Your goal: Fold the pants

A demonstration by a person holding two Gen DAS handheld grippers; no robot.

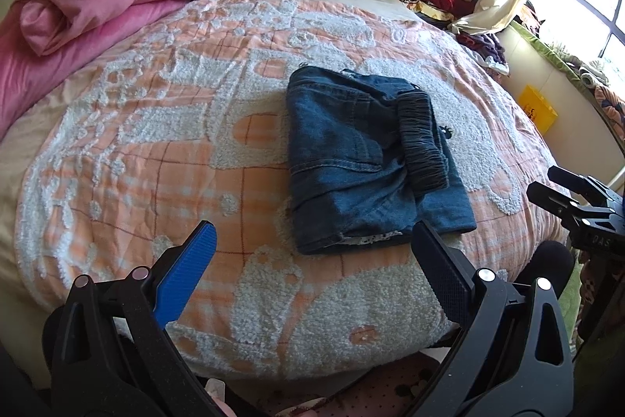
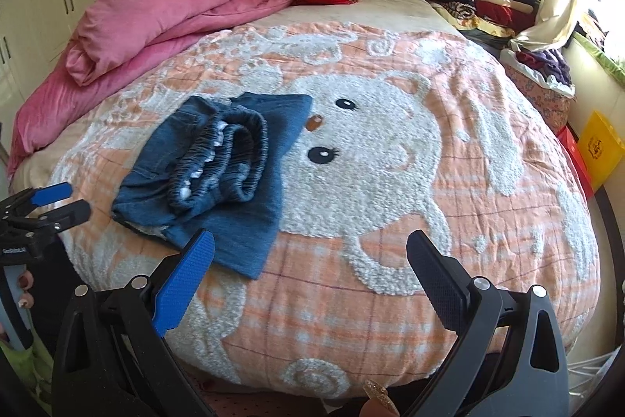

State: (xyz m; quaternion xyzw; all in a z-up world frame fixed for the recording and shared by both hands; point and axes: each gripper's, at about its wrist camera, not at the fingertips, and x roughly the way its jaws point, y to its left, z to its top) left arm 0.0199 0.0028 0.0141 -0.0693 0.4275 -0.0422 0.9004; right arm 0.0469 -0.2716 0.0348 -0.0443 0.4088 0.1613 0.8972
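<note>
The jeans point(image 1: 371, 159) lie folded in a compact bundle on the bed point(image 1: 156, 151), waistband on top. The left tongs point(image 1: 312, 256) hover just before the bundle, spread wide and empty. The right tongs point(image 2: 310, 262) hover beside it, equally wide and empty.

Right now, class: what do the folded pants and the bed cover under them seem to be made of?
Pants: blue denim by the look, matte, with visible stitched seams and a ribbed elastic waistband.
Bed cover: probably soft woven cloth, orange check, with raised, fluffy white tufted patterns.
</note>
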